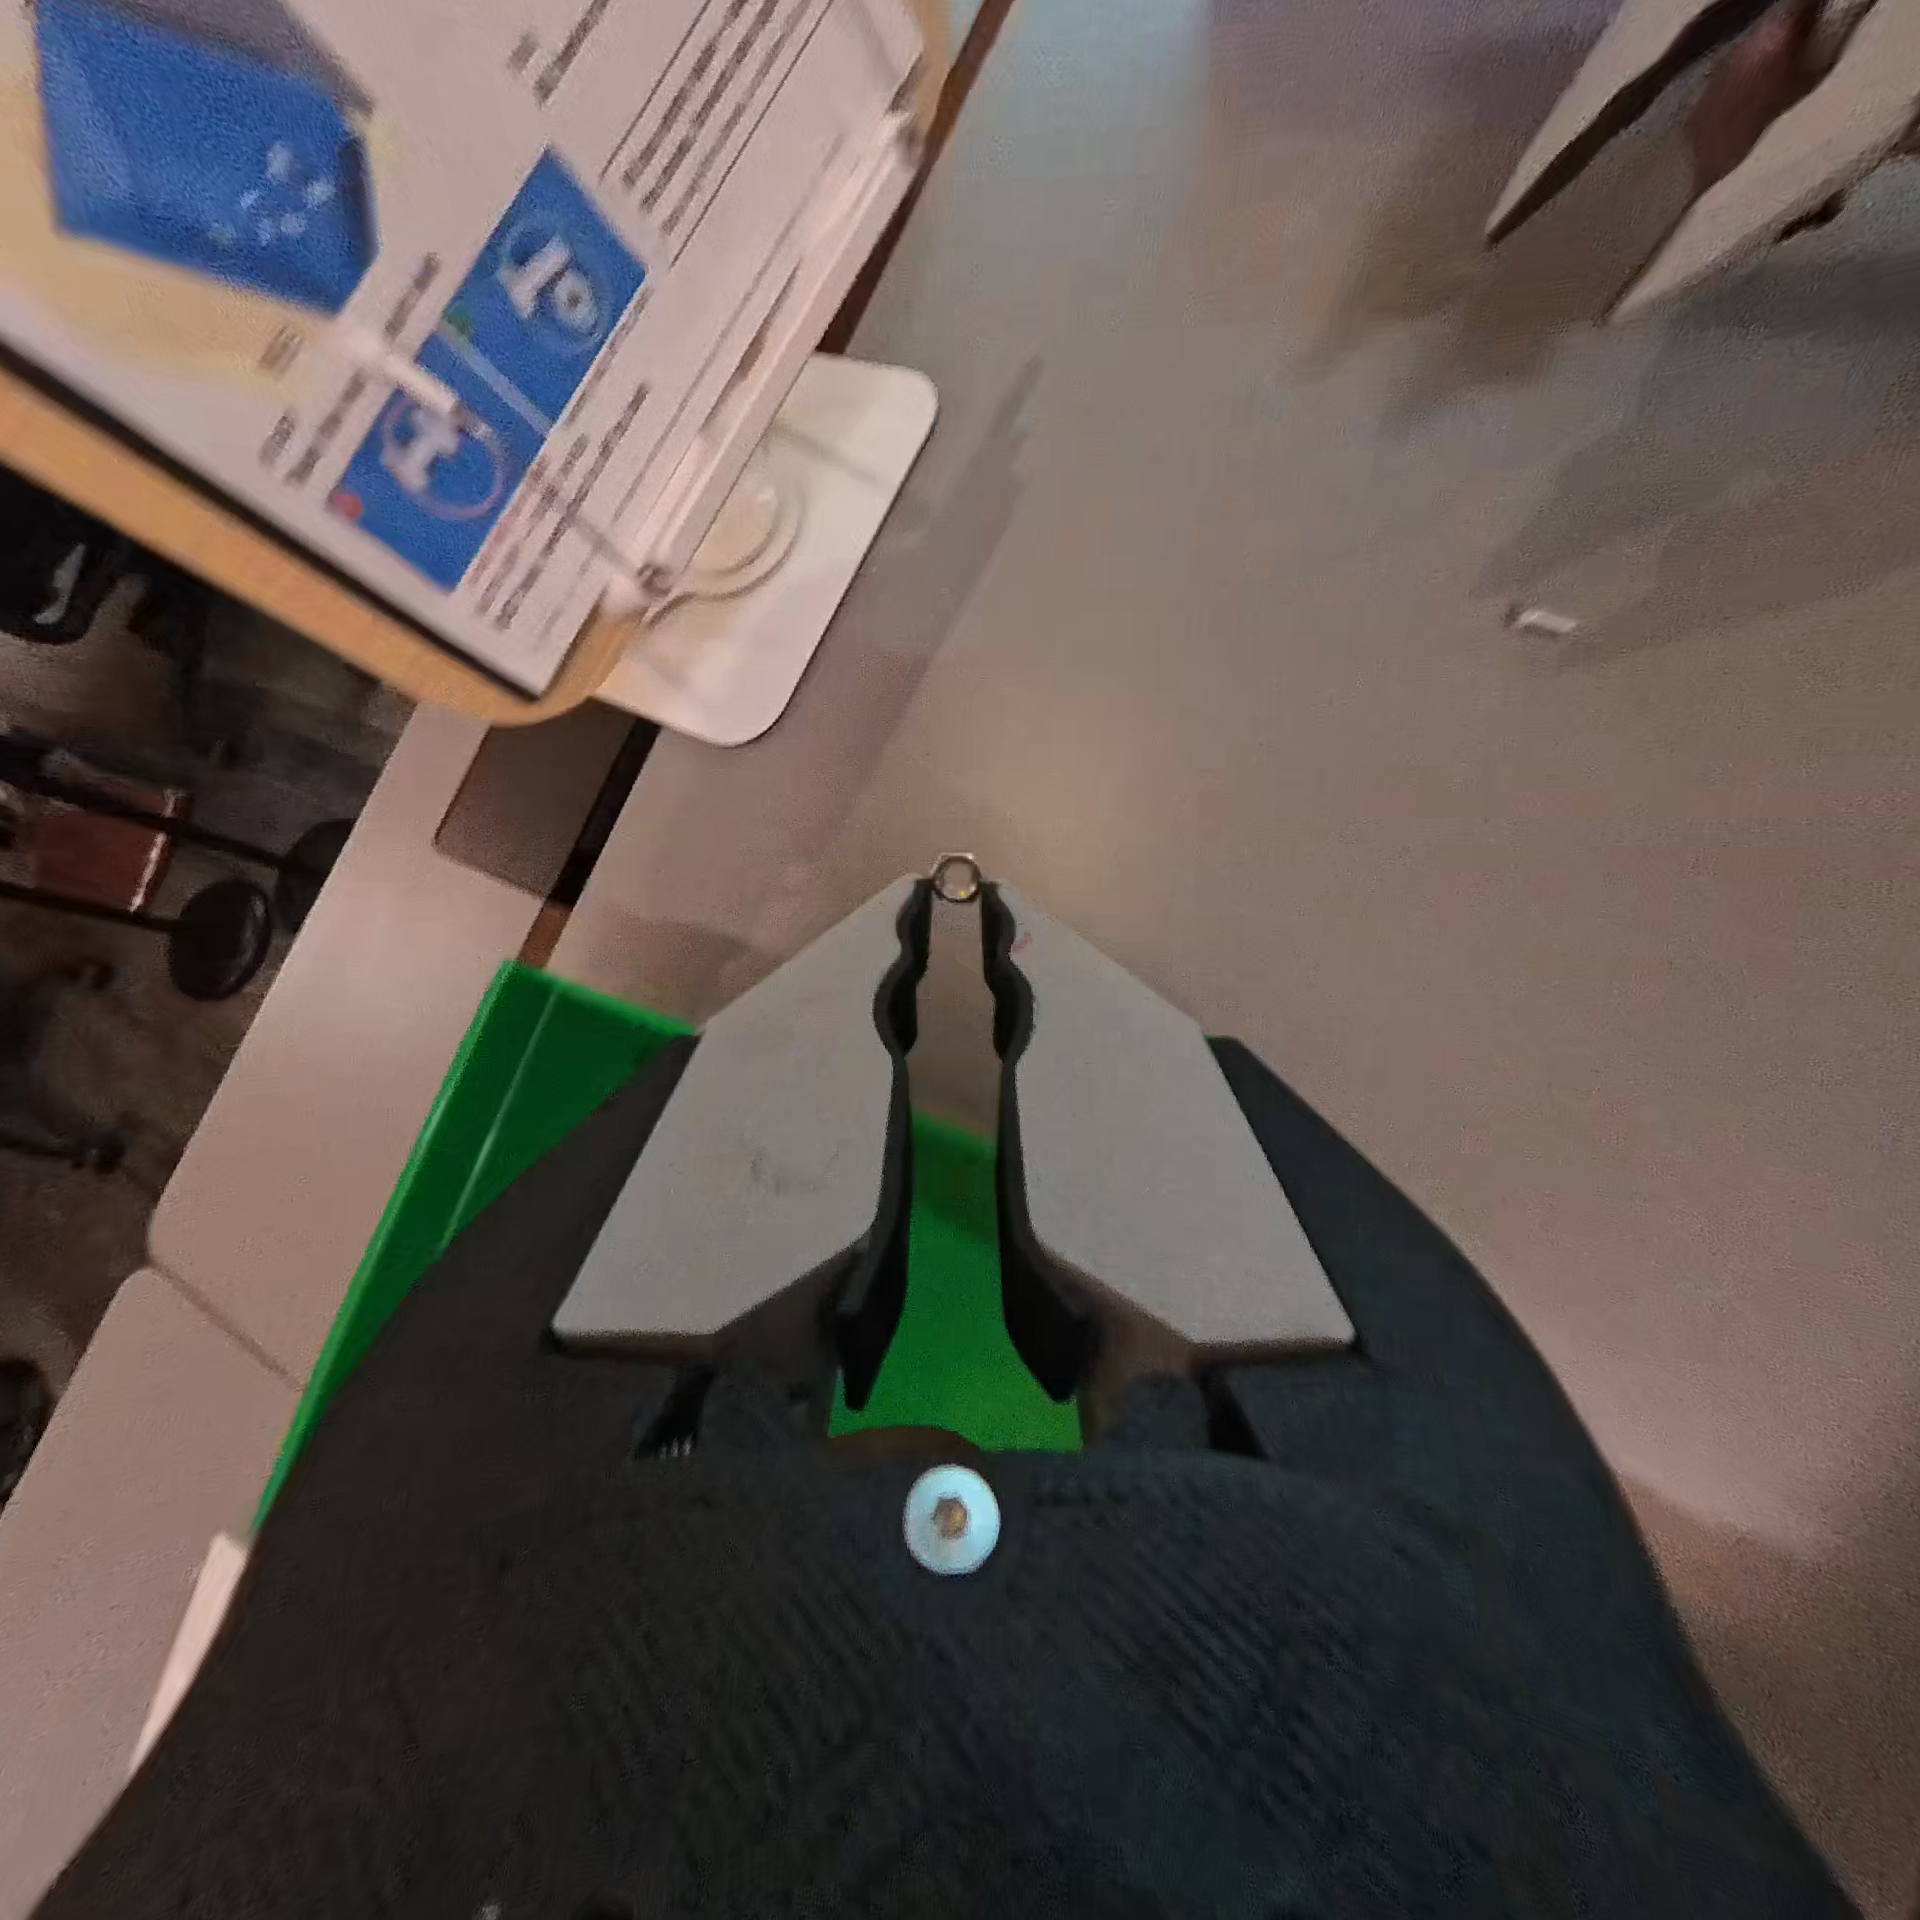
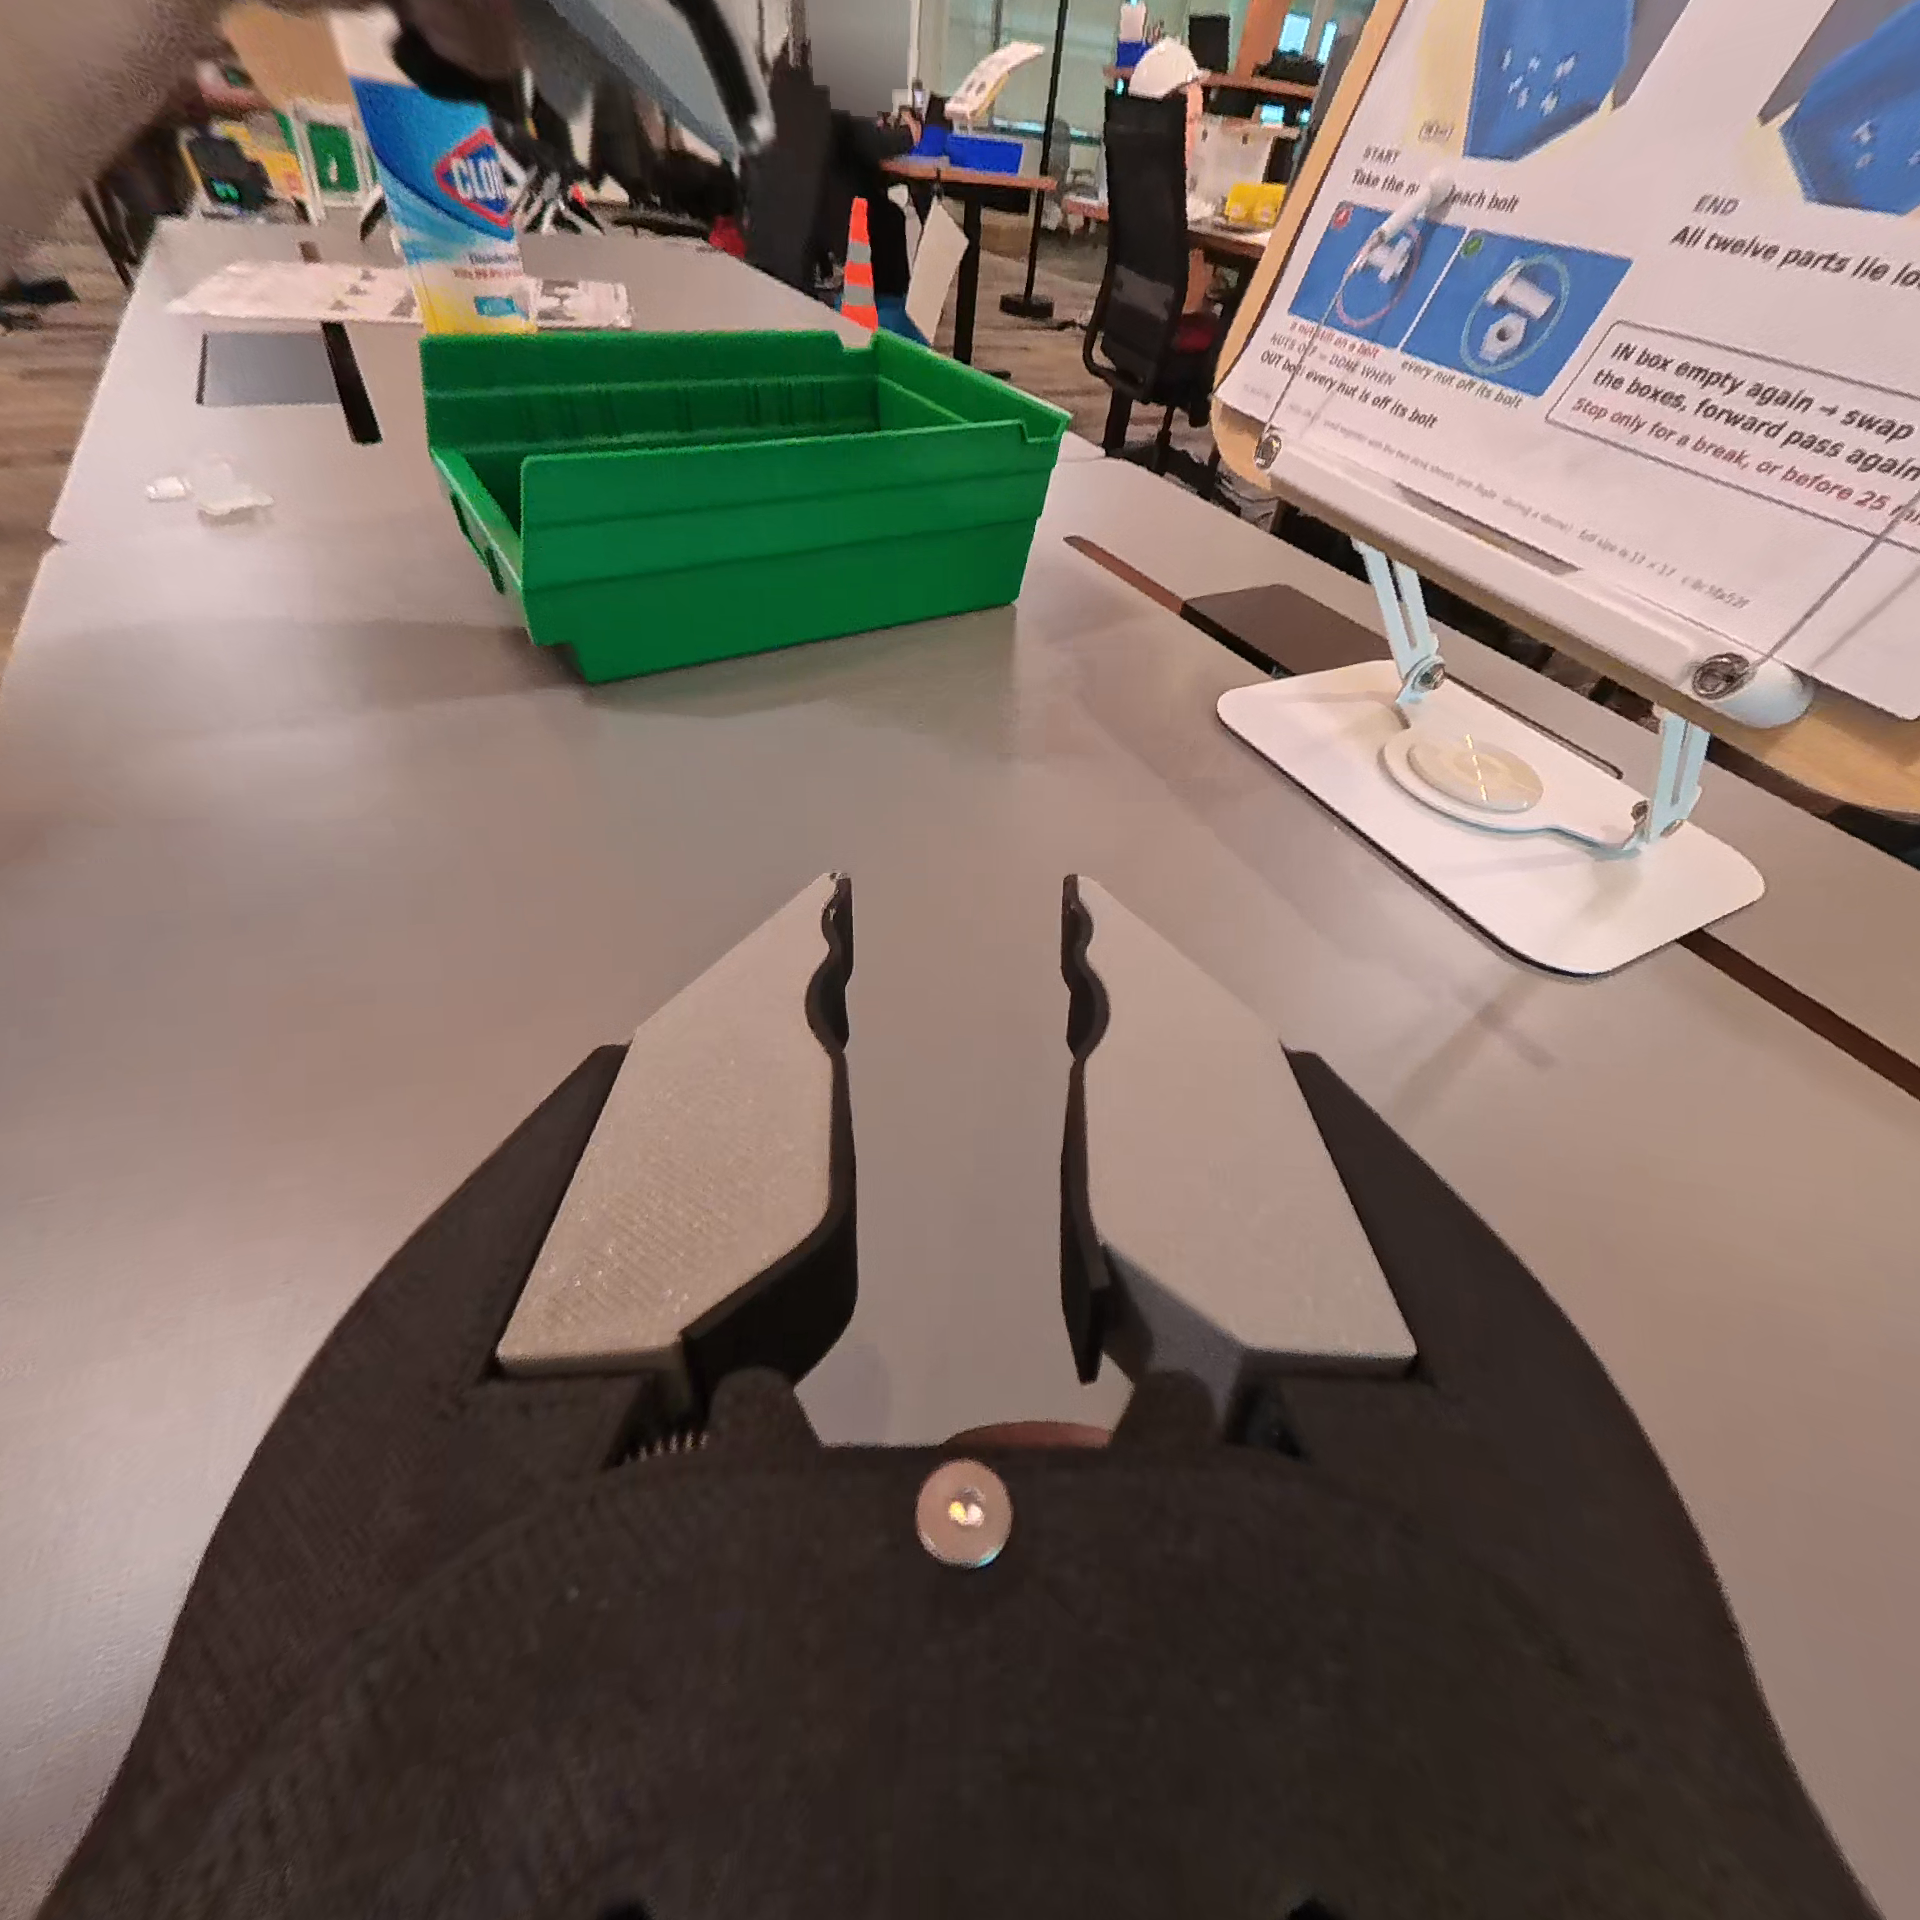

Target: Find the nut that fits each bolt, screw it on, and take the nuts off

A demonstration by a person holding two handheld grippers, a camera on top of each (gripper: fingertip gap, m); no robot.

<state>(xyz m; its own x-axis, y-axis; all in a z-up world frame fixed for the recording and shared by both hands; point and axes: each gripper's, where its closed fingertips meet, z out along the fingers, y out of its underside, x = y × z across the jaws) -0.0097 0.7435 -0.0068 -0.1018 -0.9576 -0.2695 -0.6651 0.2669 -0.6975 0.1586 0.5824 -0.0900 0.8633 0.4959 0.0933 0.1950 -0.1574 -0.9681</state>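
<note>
The left claw point(image 1: 954, 878) is pinching a small silver nut point(image 1: 954, 873) at its very tips above the counter point(image 1: 1351, 935); the right claw point(image 2: 956, 904) is waiting wide, empty. Carrying it level and slowly should keep it from slipping.

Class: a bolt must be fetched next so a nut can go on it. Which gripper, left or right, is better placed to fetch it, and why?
Right, probably. The right gripper is open and empty over the table, facing the green bin. The left gripper is pinched on a small nut, so it is occupied. No bolt is visible.
</note>
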